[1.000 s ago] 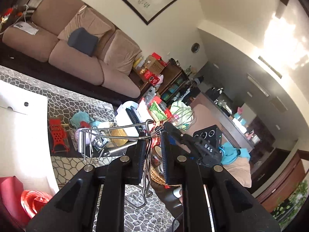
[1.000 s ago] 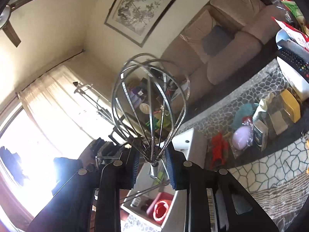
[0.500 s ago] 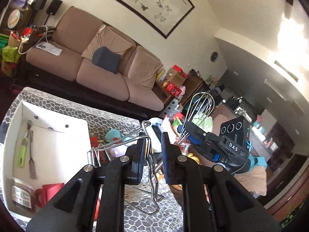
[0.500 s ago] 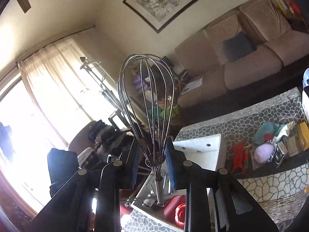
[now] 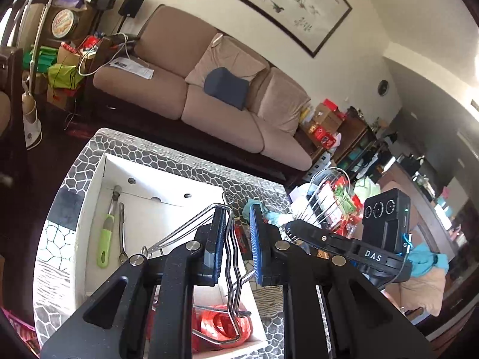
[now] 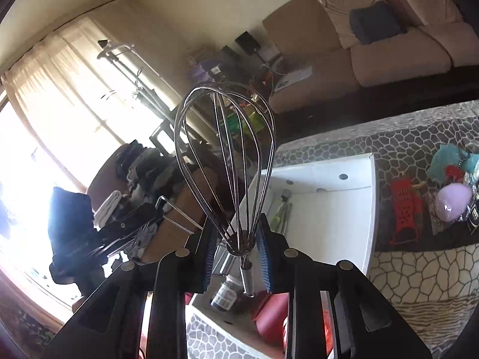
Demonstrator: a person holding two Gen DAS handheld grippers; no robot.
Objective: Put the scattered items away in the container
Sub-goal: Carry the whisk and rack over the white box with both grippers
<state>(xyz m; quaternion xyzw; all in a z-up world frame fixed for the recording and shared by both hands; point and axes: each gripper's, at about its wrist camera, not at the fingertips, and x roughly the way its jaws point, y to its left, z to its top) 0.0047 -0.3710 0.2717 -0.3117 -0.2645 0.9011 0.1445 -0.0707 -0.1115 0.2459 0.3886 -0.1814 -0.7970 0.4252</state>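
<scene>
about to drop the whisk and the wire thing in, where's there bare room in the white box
The white box has a bare middle floor, between the green-handled tool by the left wall and the right wall. The near end is crowded: red items and a small jar. The whisk would fit the open middle.

A home living room: a tan sofa [image 5: 209,89], framed painting [image 5: 269,3] and curtained window [image 6: 69,95].
</scene>
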